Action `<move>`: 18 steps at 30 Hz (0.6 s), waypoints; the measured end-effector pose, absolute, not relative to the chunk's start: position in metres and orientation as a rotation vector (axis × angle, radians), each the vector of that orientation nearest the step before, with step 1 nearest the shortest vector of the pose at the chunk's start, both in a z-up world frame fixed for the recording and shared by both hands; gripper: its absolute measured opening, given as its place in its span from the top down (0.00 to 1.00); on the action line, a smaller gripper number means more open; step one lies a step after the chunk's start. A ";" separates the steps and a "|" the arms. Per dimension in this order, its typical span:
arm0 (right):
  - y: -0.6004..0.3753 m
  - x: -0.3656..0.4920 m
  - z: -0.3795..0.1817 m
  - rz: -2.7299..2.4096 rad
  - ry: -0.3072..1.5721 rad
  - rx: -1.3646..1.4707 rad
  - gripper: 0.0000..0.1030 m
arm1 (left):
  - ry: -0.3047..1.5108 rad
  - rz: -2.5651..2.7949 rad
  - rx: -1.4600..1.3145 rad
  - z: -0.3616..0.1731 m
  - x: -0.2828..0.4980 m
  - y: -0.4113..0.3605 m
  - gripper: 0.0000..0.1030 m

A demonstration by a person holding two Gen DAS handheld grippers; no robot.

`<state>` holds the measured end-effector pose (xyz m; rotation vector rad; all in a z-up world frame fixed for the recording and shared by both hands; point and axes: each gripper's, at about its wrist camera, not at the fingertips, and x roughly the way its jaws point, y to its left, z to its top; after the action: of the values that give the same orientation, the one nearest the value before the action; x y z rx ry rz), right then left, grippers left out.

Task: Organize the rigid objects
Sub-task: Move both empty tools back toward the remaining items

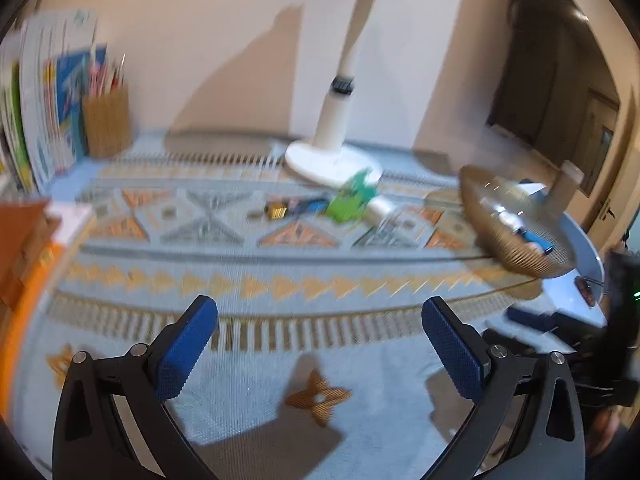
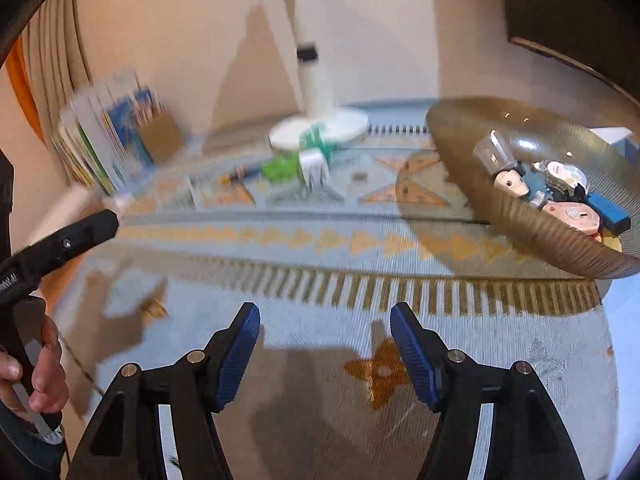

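Above the pale blue patterned tablecloth (image 1: pixel 248 364), I see both my grippers empty, with their blue-padded fingers spread.

My left gripper (image 1: pixel 320 344) gapes very wide and my right gripper (image 2: pixel 325 344) stands about half as wide; neither touches anything, only cloth showing between the pads. At the right sits the shallow ribbed amber glass bowl (image 2: pixel 532 236), holding small rigid pieces: a blue block (image 2: pixel 610 212), pinkish and cream plastic bits, and a clear bulb-like piece (image 2: pixel 494 150). Further back, near the round white lamp base (image 1: pixel 320 160), loose pieces lie on the cloth: green toy shapes (image 1: pixel 348 202), a white plug-like block (image 2: pixel 314 168) and a small gold item (image 1: pixel 276 212), all motion-blurred. In the right wrist view a hand (image 2: pixel 38 376) grips the other black handle.
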<state>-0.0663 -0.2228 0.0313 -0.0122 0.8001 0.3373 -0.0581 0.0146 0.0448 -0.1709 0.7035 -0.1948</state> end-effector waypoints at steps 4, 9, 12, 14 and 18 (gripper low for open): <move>-0.210 -0.064 0.018 0.324 0.856 -0.084 0.32 | 0.734 -0.187 -0.202 0.028 -0.050 0.017 0.01; -0.197 -0.066 0.016 0.308 0.835 -0.156 0.32 | 0.740 -0.193 -0.201 0.024 -0.052 0.017 0.01; -0.200 -0.067 0.017 0.300 0.826 -0.141 0.32 | 0.737 -0.198 -0.181 0.024 -0.053 0.012 0.01; -0.202 -0.067 0.018 0.300 0.824 -0.125 0.32 | 0.731 -0.196 -0.173 0.025 -0.054 0.011 0.01; -0.204 -0.068 0.019 0.302 0.824 -0.116 0.32 | 0.726 -0.194 -0.175 0.025 -0.055 0.012 0.01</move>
<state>-0.0677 -0.2040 0.0191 -0.1164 0.8244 0.3016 -0.0552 0.0123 0.0255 -0.1747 0.7256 -0.1936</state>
